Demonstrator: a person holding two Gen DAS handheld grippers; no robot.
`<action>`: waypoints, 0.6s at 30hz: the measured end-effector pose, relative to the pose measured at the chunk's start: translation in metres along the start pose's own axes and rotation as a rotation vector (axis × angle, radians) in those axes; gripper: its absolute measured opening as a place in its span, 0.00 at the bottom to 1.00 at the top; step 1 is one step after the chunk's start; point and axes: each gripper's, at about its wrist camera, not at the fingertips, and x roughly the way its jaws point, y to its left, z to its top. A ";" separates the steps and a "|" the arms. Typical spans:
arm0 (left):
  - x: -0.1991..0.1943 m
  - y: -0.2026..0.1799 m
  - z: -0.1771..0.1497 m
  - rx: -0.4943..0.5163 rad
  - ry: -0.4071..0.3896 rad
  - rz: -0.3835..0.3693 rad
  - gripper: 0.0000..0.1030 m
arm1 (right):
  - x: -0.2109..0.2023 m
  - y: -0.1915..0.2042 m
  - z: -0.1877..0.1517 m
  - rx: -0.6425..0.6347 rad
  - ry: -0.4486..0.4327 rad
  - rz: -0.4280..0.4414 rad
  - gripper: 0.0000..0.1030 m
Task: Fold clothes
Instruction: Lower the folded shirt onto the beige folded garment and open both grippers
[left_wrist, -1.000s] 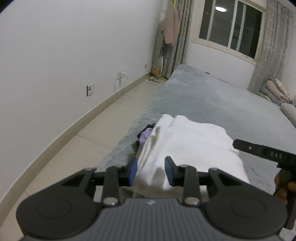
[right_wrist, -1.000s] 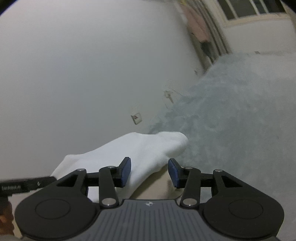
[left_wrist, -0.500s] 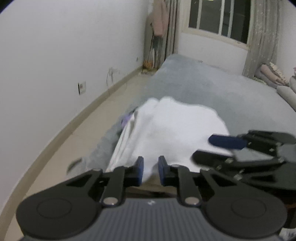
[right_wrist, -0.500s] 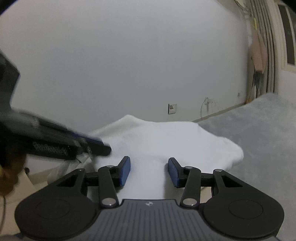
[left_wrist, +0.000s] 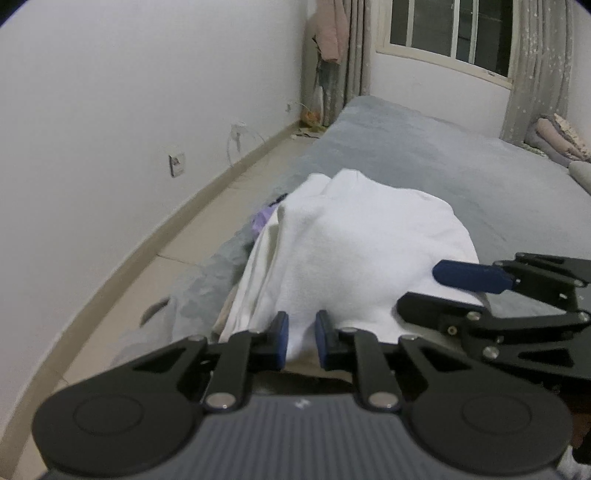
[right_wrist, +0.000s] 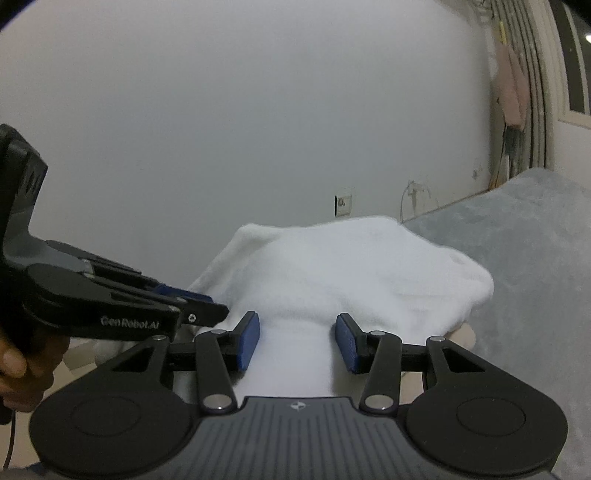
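White garment (left_wrist: 362, 251) lay on the grey bed (left_wrist: 480, 173). Left gripper (left_wrist: 300, 338), jaws just closed, pinched its near edge; right gripper (right_wrist: 297, 341) stood half-wide around the cloth, not pressing.

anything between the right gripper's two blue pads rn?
Yes: a bunched fold of the white fleece garment runs between the right gripper pads, seen in the right wrist view. Small gaps show beside each pad.

- white wall (left_wrist: 129, 92) with socket (left_wrist: 176, 165), beige skirting
- pale tiled floor (left_wrist: 122, 317)
- grey bed cover (left_wrist: 424, 155)
- dark window (left_wrist: 450, 29), grey curtains (left_wrist: 535, 66)
- folded bedding (left_wrist: 557, 138) far right
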 end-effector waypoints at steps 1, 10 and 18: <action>-0.005 -0.003 0.000 0.010 -0.011 0.015 0.16 | -0.004 0.001 0.001 0.007 -0.013 -0.007 0.45; -0.042 -0.016 -0.011 0.003 -0.062 0.110 0.18 | -0.032 0.001 0.000 0.070 -0.045 -0.047 0.49; -0.053 -0.035 -0.028 -0.004 -0.054 0.085 0.20 | -0.067 0.008 -0.013 0.130 -0.015 -0.027 0.52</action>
